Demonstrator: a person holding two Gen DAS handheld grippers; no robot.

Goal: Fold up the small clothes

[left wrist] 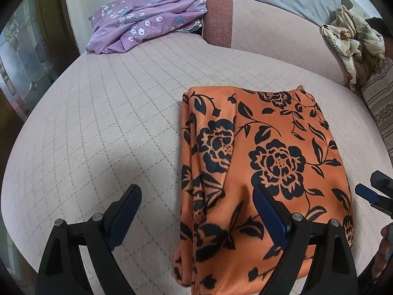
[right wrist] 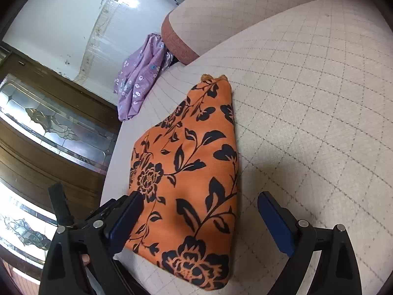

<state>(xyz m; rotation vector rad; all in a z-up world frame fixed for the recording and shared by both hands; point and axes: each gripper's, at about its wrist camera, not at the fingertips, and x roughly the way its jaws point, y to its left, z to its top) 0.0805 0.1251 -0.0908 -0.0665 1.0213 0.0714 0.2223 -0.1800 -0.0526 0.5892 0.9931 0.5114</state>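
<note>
An orange cloth with black flowers (left wrist: 258, 162) lies folded flat on the pale quilted bed (left wrist: 110, 123). It also shows in the right wrist view (right wrist: 189, 172). My left gripper (left wrist: 197, 196) is open and empty, just above the cloth's near left edge. My right gripper (right wrist: 200, 206) is open and empty, over the cloth's near end. The right gripper's blue fingertip (left wrist: 366, 193) shows at the right edge of the left wrist view.
A crumpled purple flowered cloth (left wrist: 145, 22) lies at the bed's far corner, also in the right wrist view (right wrist: 140, 83). A bolster with a rust-coloured end (left wrist: 221, 19) runs along the back. A beige patterned cloth (left wrist: 351, 41) is at the far right. A wooden glazed door (right wrist: 49, 127) stands beside the bed.
</note>
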